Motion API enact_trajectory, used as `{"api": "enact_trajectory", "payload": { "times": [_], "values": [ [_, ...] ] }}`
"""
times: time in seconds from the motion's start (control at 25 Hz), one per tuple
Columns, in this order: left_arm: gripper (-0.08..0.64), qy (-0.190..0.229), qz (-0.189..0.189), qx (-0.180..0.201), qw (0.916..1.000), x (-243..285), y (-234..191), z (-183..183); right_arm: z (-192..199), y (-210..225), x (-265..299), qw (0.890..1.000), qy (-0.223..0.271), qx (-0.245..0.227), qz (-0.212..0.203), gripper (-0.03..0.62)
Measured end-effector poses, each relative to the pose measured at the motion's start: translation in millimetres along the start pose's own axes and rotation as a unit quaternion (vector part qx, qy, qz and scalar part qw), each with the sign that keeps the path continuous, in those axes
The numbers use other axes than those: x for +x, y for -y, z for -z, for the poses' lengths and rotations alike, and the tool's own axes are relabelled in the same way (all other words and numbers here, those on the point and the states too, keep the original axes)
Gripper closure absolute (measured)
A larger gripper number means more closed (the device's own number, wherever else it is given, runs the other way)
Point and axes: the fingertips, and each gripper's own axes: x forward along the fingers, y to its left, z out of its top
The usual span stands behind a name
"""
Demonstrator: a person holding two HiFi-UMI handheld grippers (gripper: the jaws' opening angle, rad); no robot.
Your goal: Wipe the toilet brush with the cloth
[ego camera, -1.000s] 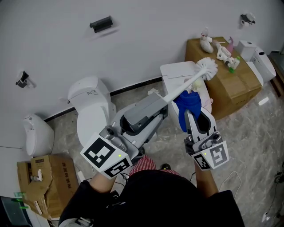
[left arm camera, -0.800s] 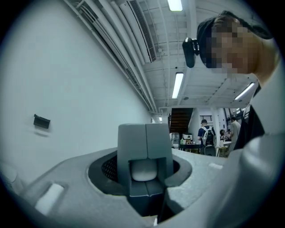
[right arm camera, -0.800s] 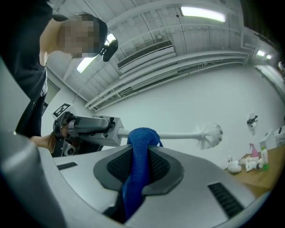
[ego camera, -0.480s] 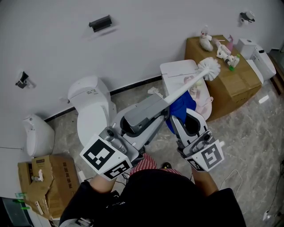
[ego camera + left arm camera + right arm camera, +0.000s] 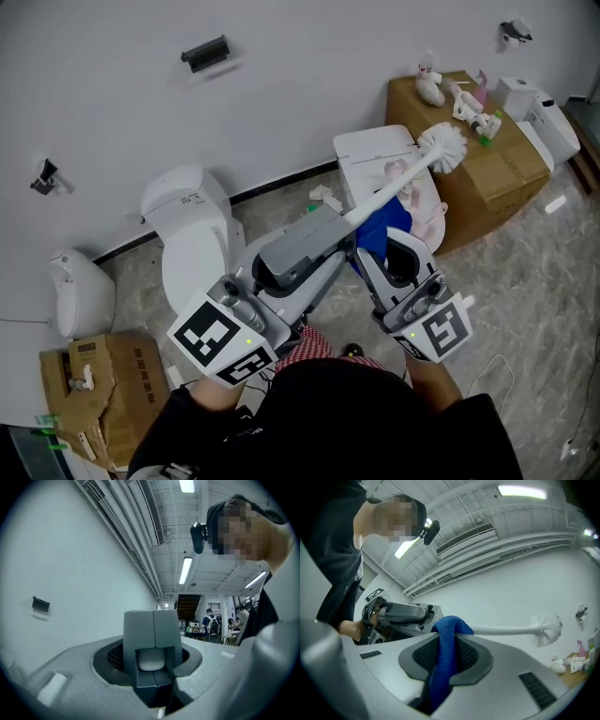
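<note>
Two grippers share this: the left gripper [image 5: 339, 225] clamps the white plastic toilet brush [image 5: 441, 148] by its handle, bristles far right. The right gripper [image 5: 446, 644] pinches the blue microfibre cloth [image 5: 386, 225] draped over the shaft. Mid-wipe, I'd say; next, slide the cloth towards the bristles.

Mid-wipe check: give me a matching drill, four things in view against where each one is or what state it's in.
Things:
1. toilet brush
2. blue cloth
3. toilet
4. cardboard box

Places or states:
A. pinched in the right gripper, lying against the brush handle
B. at the far right, with small items on top
C. held by its handle in the left gripper, head up in the air
D. white, on the floor to the left of both grippers

Pairs: 1-C, 2-A, 3-D, 4-B
</note>
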Motion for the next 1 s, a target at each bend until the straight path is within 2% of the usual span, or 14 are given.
{"api": "enact_trajectory", "payload": {
  "times": [0.6, 1.0],
  "values": [
    [0.388, -0.003, 0.0, 0.007, 1.0, 2.1, 1.7, -1.5, -2.3, 5.2, 1.3, 1.0, 0.0, -0.006, 0.007, 0.526],
    [0.388, -0.002, 0.004, 0.008, 1.0, 2.0, 2.6, -2.5, -1.2, 20.5, -0.5, 0.999, -0.003, -0.012, 0.035, 0.526]
  ]
}}
